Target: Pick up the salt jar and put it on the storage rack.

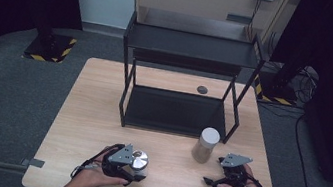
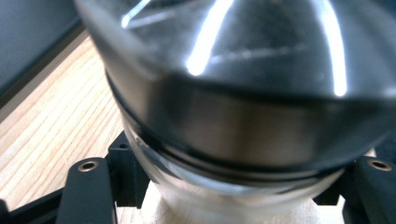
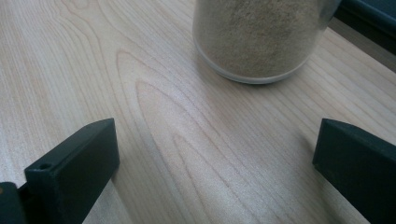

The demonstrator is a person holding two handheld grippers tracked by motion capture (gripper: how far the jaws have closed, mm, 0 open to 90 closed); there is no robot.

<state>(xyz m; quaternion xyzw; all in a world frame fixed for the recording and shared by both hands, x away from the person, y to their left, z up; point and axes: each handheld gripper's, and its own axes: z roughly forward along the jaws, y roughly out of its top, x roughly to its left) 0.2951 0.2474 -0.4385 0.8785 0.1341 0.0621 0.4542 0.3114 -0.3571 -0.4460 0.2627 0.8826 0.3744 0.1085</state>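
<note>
Metal-lidded jar (image 1: 137,162) sits near the counter's (image 1: 85,111) front edge, clamped in the left tool (image 1: 128,167); the grip's right under the lid, so it could slip. Over right, the right tool (image 1: 224,176) is wide open by the white-capped jar (image 1: 205,145) and might knock it.

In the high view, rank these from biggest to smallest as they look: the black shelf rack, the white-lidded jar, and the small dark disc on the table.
1. Black shelf rack, by far the largest.
2. White-lidded jar.
3. Small dark disc, smallest, though it lies farther from the camera than the jar.
</note>
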